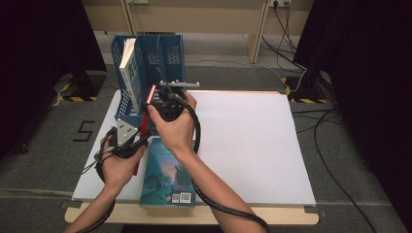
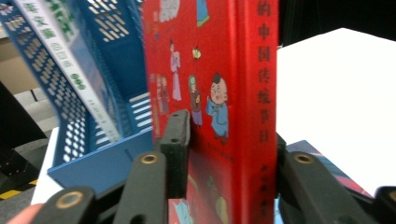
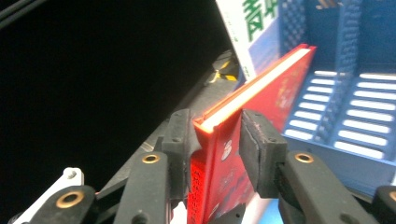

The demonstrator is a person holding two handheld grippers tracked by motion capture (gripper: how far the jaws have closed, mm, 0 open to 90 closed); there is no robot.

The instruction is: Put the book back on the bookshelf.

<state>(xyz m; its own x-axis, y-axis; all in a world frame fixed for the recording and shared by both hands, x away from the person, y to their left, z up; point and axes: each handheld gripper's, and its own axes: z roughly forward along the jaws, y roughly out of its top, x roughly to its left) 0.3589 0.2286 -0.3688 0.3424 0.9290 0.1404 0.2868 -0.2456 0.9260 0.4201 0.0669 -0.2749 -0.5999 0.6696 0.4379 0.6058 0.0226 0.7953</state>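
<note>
One of three books filed, one in transfer, one waiting.
Filed upright in blue file rack [image 1: 145,63]: white-and-green book [image 1: 128,65]. Held on edge just in front of rack, not yet in a slot: red book [image 2: 219,93], clamped by left hand-held gripper [image 2: 224,140]; right hand-held gripper [image 3: 217,140] straddling its top corner, pads slightly apart from the cover, no grip. Flat on tabletop [image 1: 252,141], untouched: teal book [image 1: 167,174].

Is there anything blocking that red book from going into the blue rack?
Nothing visible blocks it. The red book, with both grippers on it, is at the blue rack. The white-spined book leans in the leftmost slot; the slots beside it look free.
</note>
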